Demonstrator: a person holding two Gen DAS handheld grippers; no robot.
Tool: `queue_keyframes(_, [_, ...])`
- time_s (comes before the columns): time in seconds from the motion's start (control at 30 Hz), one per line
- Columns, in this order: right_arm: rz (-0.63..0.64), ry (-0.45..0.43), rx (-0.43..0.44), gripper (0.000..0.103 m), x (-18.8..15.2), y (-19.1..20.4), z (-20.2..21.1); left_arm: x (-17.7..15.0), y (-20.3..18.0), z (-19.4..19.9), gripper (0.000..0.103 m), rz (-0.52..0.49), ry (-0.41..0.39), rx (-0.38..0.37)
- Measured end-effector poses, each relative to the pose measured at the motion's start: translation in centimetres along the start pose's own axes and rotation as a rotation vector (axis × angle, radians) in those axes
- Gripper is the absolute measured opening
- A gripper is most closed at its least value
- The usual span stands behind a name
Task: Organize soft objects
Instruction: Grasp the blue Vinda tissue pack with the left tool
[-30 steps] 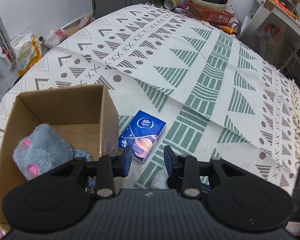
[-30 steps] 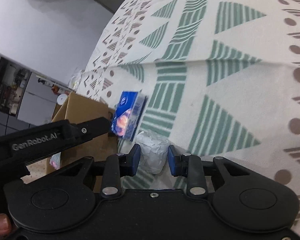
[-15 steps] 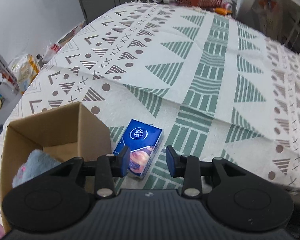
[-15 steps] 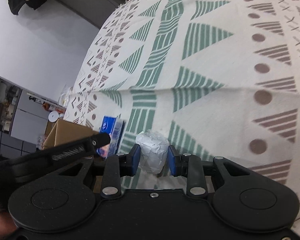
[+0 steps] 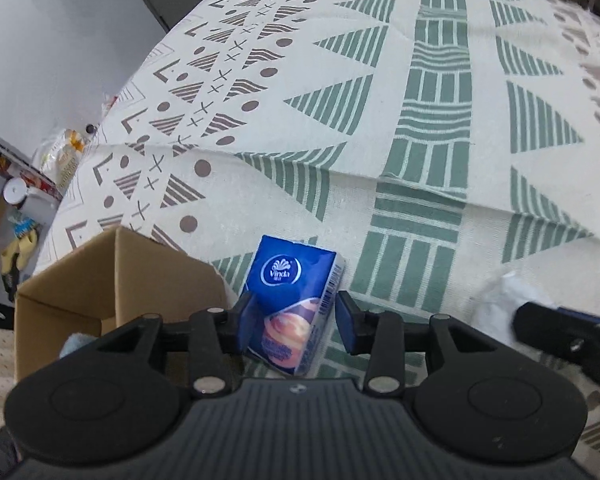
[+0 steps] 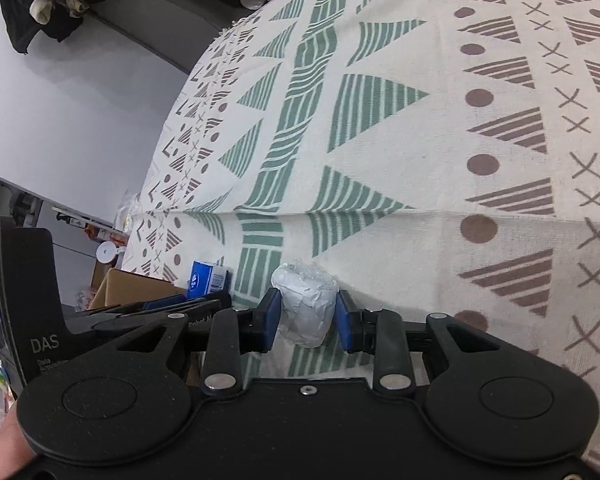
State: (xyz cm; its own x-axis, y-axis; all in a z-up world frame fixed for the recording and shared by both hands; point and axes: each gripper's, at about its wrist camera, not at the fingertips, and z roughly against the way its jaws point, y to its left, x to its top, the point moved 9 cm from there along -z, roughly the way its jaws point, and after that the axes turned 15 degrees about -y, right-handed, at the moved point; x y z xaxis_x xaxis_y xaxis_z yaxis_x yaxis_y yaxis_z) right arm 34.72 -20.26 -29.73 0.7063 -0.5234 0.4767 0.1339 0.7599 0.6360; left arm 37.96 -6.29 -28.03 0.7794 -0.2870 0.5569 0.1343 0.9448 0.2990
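Left wrist view shows a brown cardboard box (image 5: pixel 116 280) at the lower left of the frame, with a bit of a blue fluffy toy (image 5: pixel 74 342) peeking out inside it. Just to the right of the box lies a blue tissue pack (image 5: pixel 292 304) on the patterned cloth (image 5: pixel 420 120). The left gripper (image 5: pixel 296 316) has its fingers apart on both sides of the pack. They have just been opening, and they do not squeeze it. At the far right edge, something white shows, blurry. Right wrist view shows the right gripper (image 6: pixel 306 316) low in the middle, fingers clamped on a white paper roll (image 6: pixel 306 304).
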Motion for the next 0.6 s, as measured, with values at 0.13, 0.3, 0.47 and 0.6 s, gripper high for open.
queue_keyframes(0.13, [0.000, 0.007, 0.013, 0.029, -0.1, 0.2, -0.1, -0.1, -0.3, -0.6, 0.043, -0.037, 0.010, 0.017])
queue_keyframes(0.3, [-0.004, 0.002, 0.024, 0.030, 0.1, 0.4, 0.3, 0.0, -0.4, -1.1, 0.040, -0.041, -0.007, 0.037])
queue_keyframes(0.47, [0.005, -0.008, 0.028, 0.030, 0.4, 0.6, 0.8, 0.6, 0.1, -0.2, 0.025, -0.007, -0.049, 0.048])
queue_keyframes(0.6, [0.025, -0.024, 0.041, 0.030, 0.7, 1.2, 1.7, 1.2, 0.5, 1.4, 0.018, 0.050, -0.086, 0.035])
